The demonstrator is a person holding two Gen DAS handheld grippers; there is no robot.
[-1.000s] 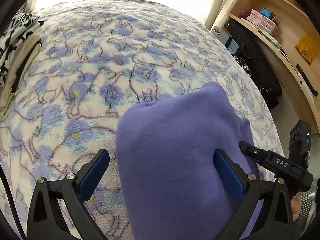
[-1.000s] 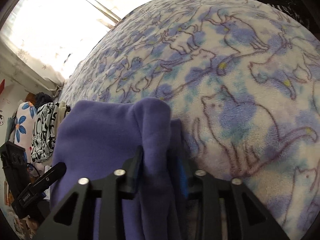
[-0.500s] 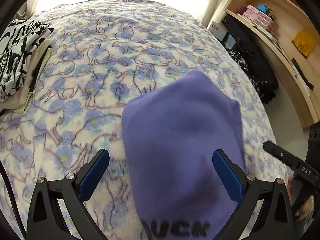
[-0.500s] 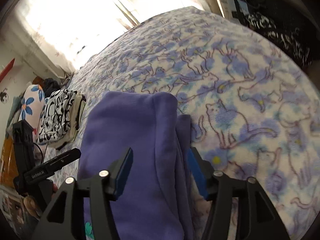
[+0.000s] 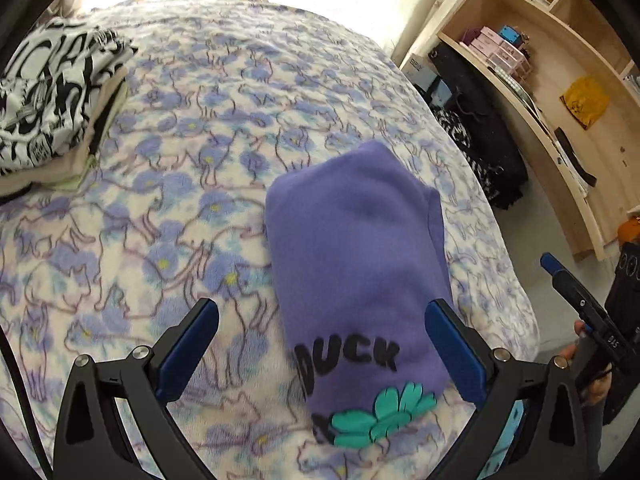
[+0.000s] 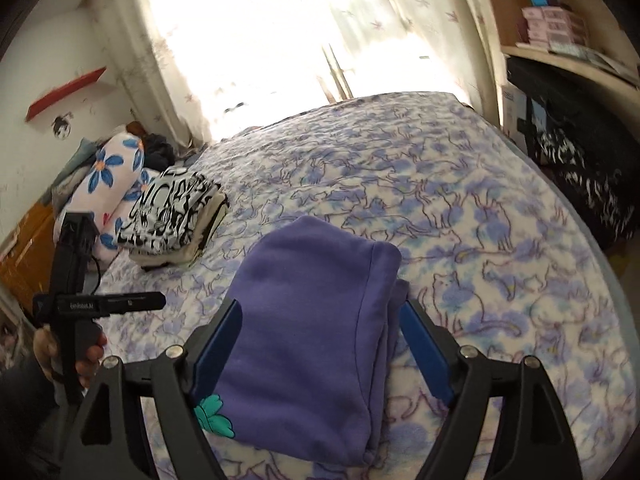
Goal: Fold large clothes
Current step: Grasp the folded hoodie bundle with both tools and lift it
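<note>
A folded purple sweatshirt (image 5: 356, 264) with black "DUCK" lettering and a teal flower lies on the cat-print bed cover (image 5: 180, 160). It also shows in the right wrist view (image 6: 316, 320). My left gripper (image 5: 320, 352) is open and empty, raised above the near end of the sweatshirt. My right gripper (image 6: 320, 352) is open and empty, raised above the sweatshirt from the other side. The right gripper also shows at the right edge of the left wrist view (image 5: 580, 308), and the left gripper at the left of the right wrist view (image 6: 104, 304).
A stack of folded clothes topped by a black-and-white print (image 5: 48, 92) sits at the bed's left side, also in the right wrist view (image 6: 172, 216). A flowered pillow (image 6: 108, 184) lies beyond it. Wooden shelves (image 5: 560, 80) and dark bags (image 5: 480, 152) stand right of the bed.
My right gripper opened and let go of the sweatshirt's edge. Both grippers drew back and up, and the folded sweatshirt now lies flat on the bed.
</note>
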